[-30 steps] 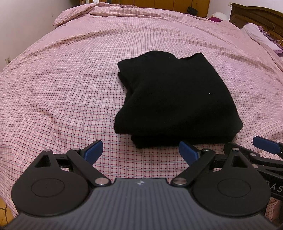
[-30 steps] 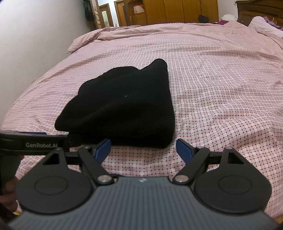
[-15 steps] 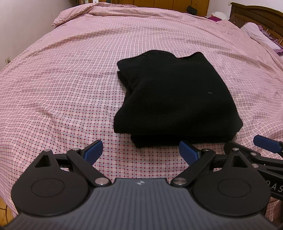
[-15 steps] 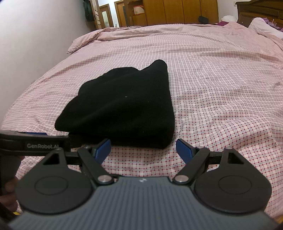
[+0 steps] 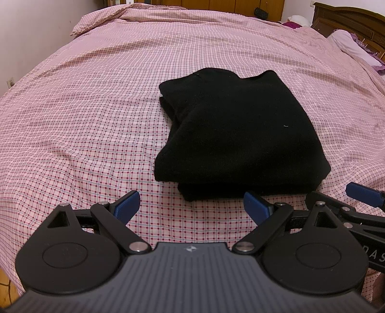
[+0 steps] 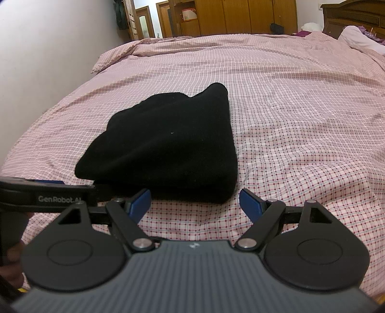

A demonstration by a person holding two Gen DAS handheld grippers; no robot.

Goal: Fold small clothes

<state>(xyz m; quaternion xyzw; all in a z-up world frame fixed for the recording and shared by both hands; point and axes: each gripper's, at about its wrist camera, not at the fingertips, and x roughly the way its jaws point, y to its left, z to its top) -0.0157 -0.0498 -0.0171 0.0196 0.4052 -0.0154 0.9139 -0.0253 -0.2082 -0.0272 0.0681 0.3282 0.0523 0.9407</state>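
A black garment (image 5: 240,134) lies folded into a thick rectangle on the pink checked bedspread (image 5: 84,120). My left gripper (image 5: 192,207) hovers just short of its near edge, open, with only bedspread between the blue pads. In the right wrist view the same garment (image 6: 168,144) sits ahead and left. My right gripper (image 6: 195,203) is open too, empty, close to the garment's near right corner. Part of the right gripper (image 5: 363,192) shows at the right edge of the left wrist view.
The bed runs far ahead and to both sides. A white wall (image 6: 48,48) stands along the left. Wooden wardrobes (image 6: 240,16) line the back, and a dark headboard (image 5: 349,21) with a pillow (image 5: 349,45) sits at the far right.
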